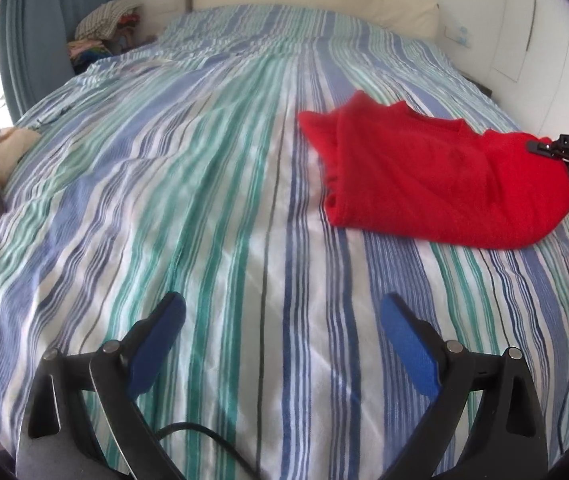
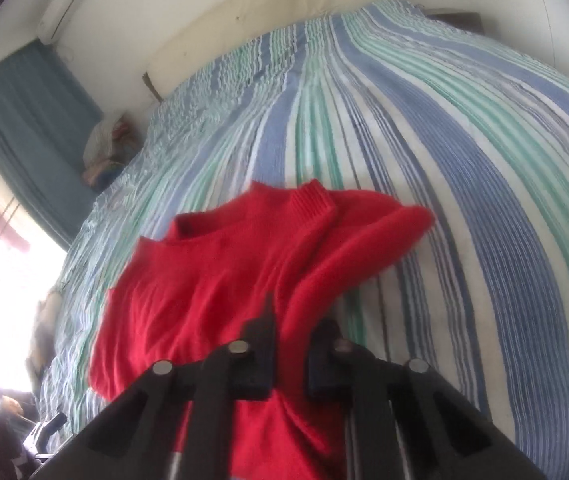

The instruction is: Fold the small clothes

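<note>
covering the bed [image 1: 204, 200], striped bedspread [image 2: 464, 128]

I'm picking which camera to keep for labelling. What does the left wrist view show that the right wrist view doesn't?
Only the left wrist view shows the left gripper, open over bare striped bedding, and the right gripper from outside at the sweater's edge. Only the right wrist view shows the air conditioner and the sweater's ribbed collar. Both show the red sweater, the bed, the headboard and the curtain.
</note>
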Demonstrator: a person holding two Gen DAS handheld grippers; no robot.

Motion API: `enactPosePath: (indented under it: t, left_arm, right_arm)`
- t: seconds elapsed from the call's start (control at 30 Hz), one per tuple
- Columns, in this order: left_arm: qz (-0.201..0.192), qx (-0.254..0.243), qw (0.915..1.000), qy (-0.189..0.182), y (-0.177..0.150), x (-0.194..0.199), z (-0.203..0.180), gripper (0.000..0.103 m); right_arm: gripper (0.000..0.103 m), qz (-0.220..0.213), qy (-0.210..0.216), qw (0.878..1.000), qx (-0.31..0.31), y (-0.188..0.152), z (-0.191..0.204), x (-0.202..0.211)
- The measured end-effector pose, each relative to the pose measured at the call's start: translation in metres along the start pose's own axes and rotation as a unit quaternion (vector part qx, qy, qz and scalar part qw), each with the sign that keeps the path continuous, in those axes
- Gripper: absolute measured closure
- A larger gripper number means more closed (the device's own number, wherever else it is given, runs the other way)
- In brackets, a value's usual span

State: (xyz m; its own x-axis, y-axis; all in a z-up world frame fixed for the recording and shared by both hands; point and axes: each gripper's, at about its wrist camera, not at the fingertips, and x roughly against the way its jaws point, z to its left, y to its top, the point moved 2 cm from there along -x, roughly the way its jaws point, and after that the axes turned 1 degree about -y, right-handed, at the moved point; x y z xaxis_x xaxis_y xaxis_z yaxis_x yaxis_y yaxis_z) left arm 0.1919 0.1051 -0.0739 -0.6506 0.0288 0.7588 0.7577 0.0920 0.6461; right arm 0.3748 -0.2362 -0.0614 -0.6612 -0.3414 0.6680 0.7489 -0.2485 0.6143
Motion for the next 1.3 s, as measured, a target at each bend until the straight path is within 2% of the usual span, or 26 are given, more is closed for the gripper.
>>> enactPosePath:
  t: [0.1, 0.23, 0.33, 0.4, 0.43, 0.47, 0.5, 0.53, 0.6, 0.67, 0.7, 0.73, 0.8, 0.83, 0.87, 0.93, 1.0, 1.03, 1.1, 1.13, 1.17, 1.2, 1.3]
  left_arm:
    - [-0.003, 0.024, 0.9997, -0.007, 0.003, 0.004, 0.013, 0.005]
    - [-0.004, 0.049, 0.9987, 0.011, 0.004, 0.002, 0.032, 0.005]
    - [0.001, 0.061, 0.9979, 0.023, 0.004, -0.004, 0.042, 0.005]
    - [0.004, 0.065, 0.9976, 0.024, 0.003, -0.006, 0.046, 0.005]
    - [0.006, 0.066, 0.9975, 0.023, 0.003, -0.006, 0.047, 0.005]
    - [0.006, 0.066, 0.9976, 0.022, 0.003, -0.005, 0.048, 0.005]
    - [0.006, 0.066, 0.9976, 0.02, 0.004, -0.004, 0.048, 0.005]
    - [0.006, 0.066, 0.9976, 0.019, 0.004, -0.002, 0.049, 0.005]
    - [0.008, 0.067, 0.9976, 0.013, 0.004, 0.0, 0.05, 0.005]
    - [0.012, 0.074, 0.9972, 0.002, 0.005, 0.002, 0.051, 0.005]
    - [0.014, 0.079, 0.9967, -0.006, 0.005, 0.003, 0.052, 0.005]
    - [0.015, 0.083, 0.9963, -0.013, 0.005, 0.004, 0.053, 0.005]
    - [0.016, 0.088, 0.9959, -0.018, 0.005, 0.005, 0.053, 0.005]
    - [0.016, 0.088, 0.9959, -0.017, 0.005, 0.005, 0.053, 0.005]
    - [0.016, 0.088, 0.9959, -0.017, 0.005, 0.005, 0.053, 0.005]
    - [0.015, 0.087, 0.9959, -0.018, 0.005, 0.006, 0.053, 0.005]
    - [0.012, 0.088, 0.996, -0.016, 0.005, 0.007, 0.054, 0.005]
    - [0.011, 0.088, 0.996, -0.013, 0.005, 0.007, 0.055, 0.005]
    - [0.009, 0.09, 0.9959, -0.005, 0.004, 0.007, 0.058, 0.005]
    - [0.009, 0.091, 0.9958, -0.002, 0.003, 0.007, 0.06, 0.005]
    - [0.01, 0.092, 0.9957, -0.001, 0.003, 0.006, 0.061, 0.005]
    - [0.012, 0.093, 0.9956, -0.001, 0.003, 0.005, 0.062, 0.005]
    - [0.014, 0.093, 0.9956, -0.004, 0.004, 0.005, 0.06, 0.005]
  right_arm:
    - [0.092, 0.01, 0.03, 0.999, 0.036, 0.018, 0.061, -0.002]
    - [0.092, 0.043, 0.051, 0.994, 0.089, 0.022, 0.144, -0.036]
    - [0.092, 0.066, 0.042, 0.988, 0.129, 0.006, 0.194, -0.077]
    - [0.091, 0.08, 0.024, 0.986, 0.146, -0.015, 0.212, -0.102]
    - [0.083, 0.09, 0.029, 0.985, 0.142, -0.024, 0.218, -0.115]
    - [0.079, 0.104, 0.051, 0.986, 0.123, -0.031, 0.219, -0.126]
    - [0.07, 0.125, 0.094, 0.984, 0.085, -0.037, 0.214, -0.132]
    - [0.068, 0.139, 0.149, 0.978, 0.036, -0.041, 0.21, -0.136]
    - [0.061, 0.145, 0.253, 0.955, -0.046, -0.045, 0.199, -0.132]
    - [0.057, 0.131, 0.294, 0.945, -0.066, -0.041, 0.19, -0.118]
    - [0.057, 0.121, 0.295, 0.946, -0.053, -0.038, 0.187, -0.108]
    - [0.057, 0.11, 0.28, 0.953, -0.027, -0.033, 0.185, -0.099]
    - [0.057, 0.086, 0.205, 0.974, 0.047, -0.028, 0.185, -0.084]
    - [0.057, 0.08, 0.159, 0.98, 0.086, -0.03, 0.185, -0.082]
    - [0.057, 0.082, 0.128, 0.981, 0.118, -0.033, 0.187, -0.083]
    - [0.062, 0.094, 0.102, 0.975, 0.172, -0.045, 0.197, -0.091]
    - [0.071, 0.105, 0.101, 0.962, 0.232, -0.068, 0.215, -0.1]
    - [0.078, 0.119, 0.107, 0.952, 0.259, -0.083, 0.226, -0.108]
    - [0.08, 0.168, 0.108, 0.928, 0.313, -0.122, 0.242, -0.125]
    - [0.08, 0.18, 0.101, 0.913, 0.352, -0.143, 0.246, -0.129]
    - [0.08, 0.174, 0.09, 0.902, 0.385, -0.158, 0.251, -0.127]
    - [0.08, 0.157, 0.08, 0.898, 0.403, -0.164, 0.252, -0.124]
    - [0.08, 0.146, 0.087, 0.913, 0.371, -0.153, 0.246, -0.112]
